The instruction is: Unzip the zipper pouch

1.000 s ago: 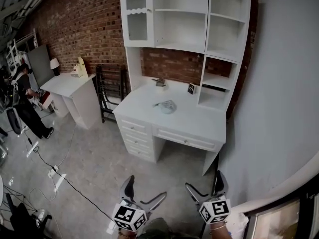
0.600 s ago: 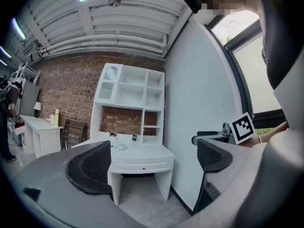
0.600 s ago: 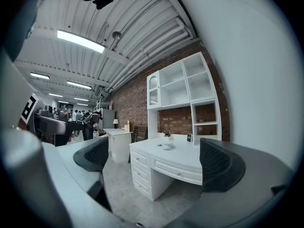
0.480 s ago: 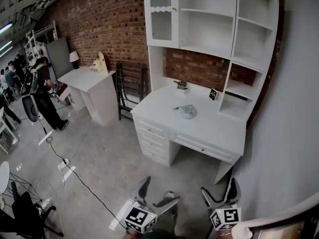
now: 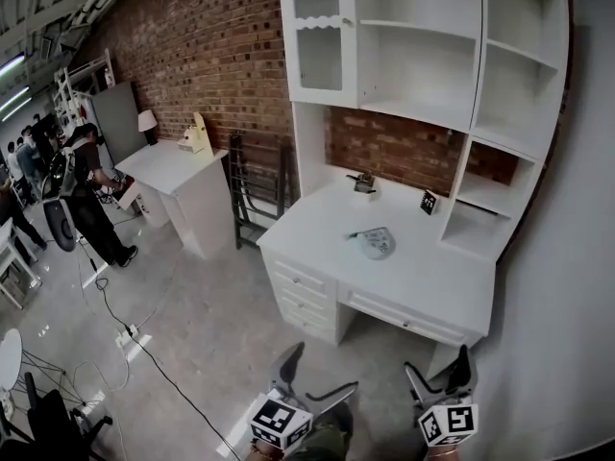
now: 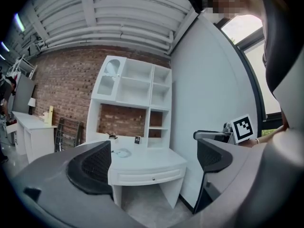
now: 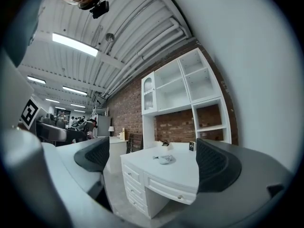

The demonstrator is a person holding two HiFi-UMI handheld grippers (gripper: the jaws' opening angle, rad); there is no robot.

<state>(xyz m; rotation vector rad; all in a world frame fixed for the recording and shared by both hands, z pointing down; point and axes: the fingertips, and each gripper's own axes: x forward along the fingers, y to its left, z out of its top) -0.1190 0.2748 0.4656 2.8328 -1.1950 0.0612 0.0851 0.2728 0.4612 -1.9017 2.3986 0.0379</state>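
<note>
Pale grey-blue, rounded and soft-looking, the zipper pouch (image 5: 377, 243) lies flat near the middle of the white wooden desk (image 5: 423, 281), well apart from both grippers. Whether its zip is done up cannot be told from this far off. Behind it, close to the red brick wall (image 5: 192, 56), stand a small dark object (image 5: 362, 181) and a small black card (image 5: 428, 202), under the desk's white shelf hutch (image 5: 423, 27).

The left gripper (image 5: 324, 370) and the right gripper (image 5: 437, 365) hang low at the bottom of the head view, over the grey floor (image 5: 192, 325) and short of the desk. In each gripper view the 2 jaws stand wide apart, with nothing between them but the far desk. Off to the left is another white table (image 5: 178, 161), with a person (image 5: 86, 195) beside it.
</note>
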